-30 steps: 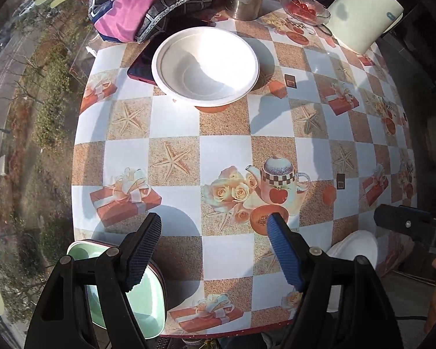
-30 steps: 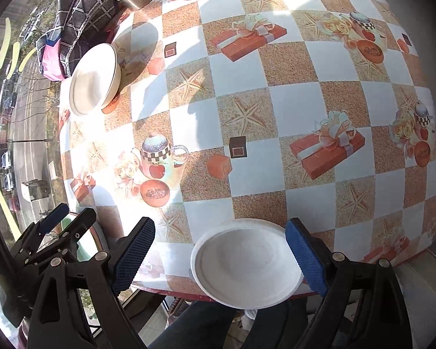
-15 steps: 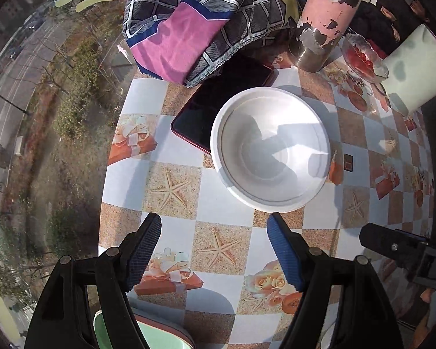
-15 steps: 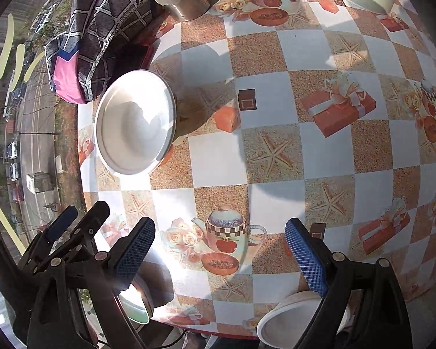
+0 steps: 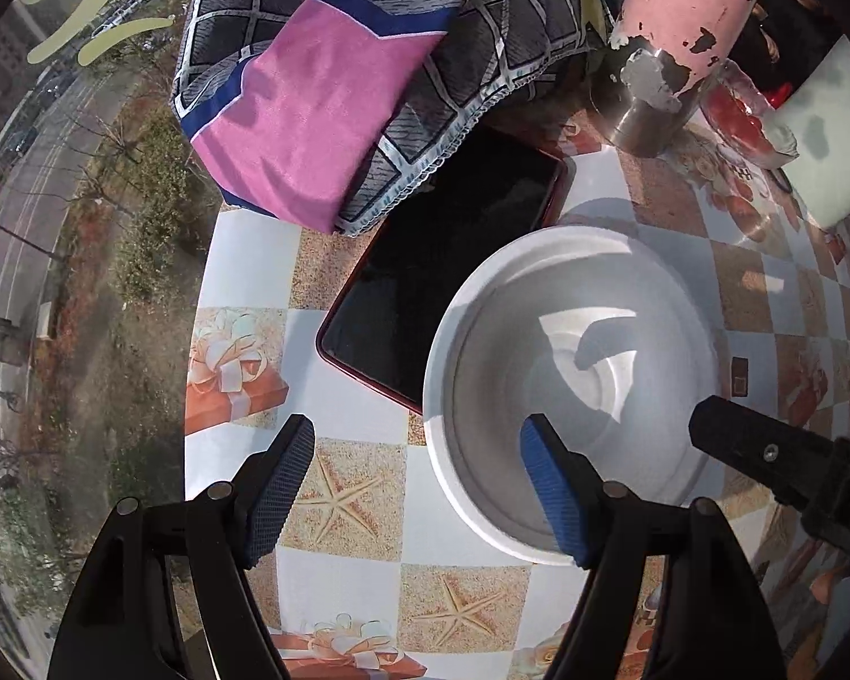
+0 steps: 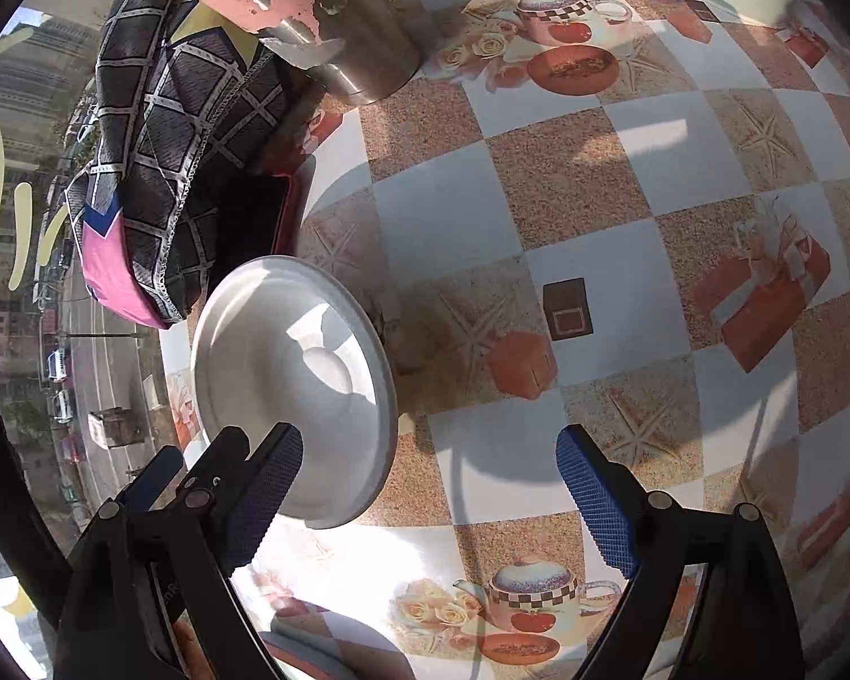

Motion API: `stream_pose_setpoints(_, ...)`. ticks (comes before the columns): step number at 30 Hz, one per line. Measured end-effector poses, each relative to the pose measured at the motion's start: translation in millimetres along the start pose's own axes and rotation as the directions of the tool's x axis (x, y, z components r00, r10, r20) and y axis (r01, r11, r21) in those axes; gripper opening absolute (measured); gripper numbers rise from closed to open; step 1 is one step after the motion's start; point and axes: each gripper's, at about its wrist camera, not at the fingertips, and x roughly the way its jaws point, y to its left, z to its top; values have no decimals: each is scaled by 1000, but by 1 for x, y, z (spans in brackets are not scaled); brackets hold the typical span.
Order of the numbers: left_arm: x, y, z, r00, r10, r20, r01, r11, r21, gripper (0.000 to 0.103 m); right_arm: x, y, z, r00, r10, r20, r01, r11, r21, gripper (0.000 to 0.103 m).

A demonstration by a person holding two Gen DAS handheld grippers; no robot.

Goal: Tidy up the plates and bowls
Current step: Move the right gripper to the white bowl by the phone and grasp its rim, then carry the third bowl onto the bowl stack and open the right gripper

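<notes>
A white bowl [image 5: 572, 374] stands on the patterned tablecloth, partly over a dark phone [image 5: 442, 277]. My left gripper [image 5: 419, 487] is open, its right finger over the bowl's near rim and its left finger outside the bowl. The bowl also shows in the right wrist view [image 6: 294, 385], at the left. My right gripper [image 6: 430, 498] is open and empty, over the cloth just right of the bowl. The left gripper's fingers [image 6: 158, 476] show beside the bowl there.
A folded pink and grey cloth [image 5: 334, 96] lies on the phone's far end. A peeling pink metal cup [image 5: 674, 39], a glass dish of red fruit [image 5: 742, 113] and a pale container [image 5: 827, 136] stand behind the bowl. The table's edge [image 5: 198, 340] runs along the left.
Both grippers have moved forward across the table toward the white bowl. The second white bowl and the green dish at the near edge have dropped out of view.
</notes>
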Motion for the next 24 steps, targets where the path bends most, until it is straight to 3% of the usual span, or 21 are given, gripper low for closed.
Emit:
stream_pose_setpoints(6,11,-1,6,1000,-3,-29,4,1000,25,78,20,9,3,1000,7,0,-7,1000,-16,91)
stream_pose_setpoints(8,16,3,6,998,-23,-60,25,999,21,64,25,10,2,1000,17,-16,-17,1000,-7,74)
stream_pose_setpoints(10,20,8,3,992,-76,-96,75,997,-8,40,33,8,1,998,26,-59,-26,1000,8,36)
stream_pose_setpoints(12,22,12,-1,987,-118,-108,115,993,-26,29,41,1,0,993,58,-98,-54,998,44,24)
stream_pose_setpoints(15,16,5,-9,989,-111,-99,114,993,24,26,45,-4,-4,988,100,-120,-94,994,57,17)
stream_pose_setpoints(19,10,-9,-31,988,-94,-121,104,992,76,26,42,0,-15,988,16,-151,-24,998,-51,16)
stream_pose_setpoints(24,3,-27,-86,977,-112,-183,133,985,106,26,36,-15,-49,975,-67,-213,43,992,-117,16)
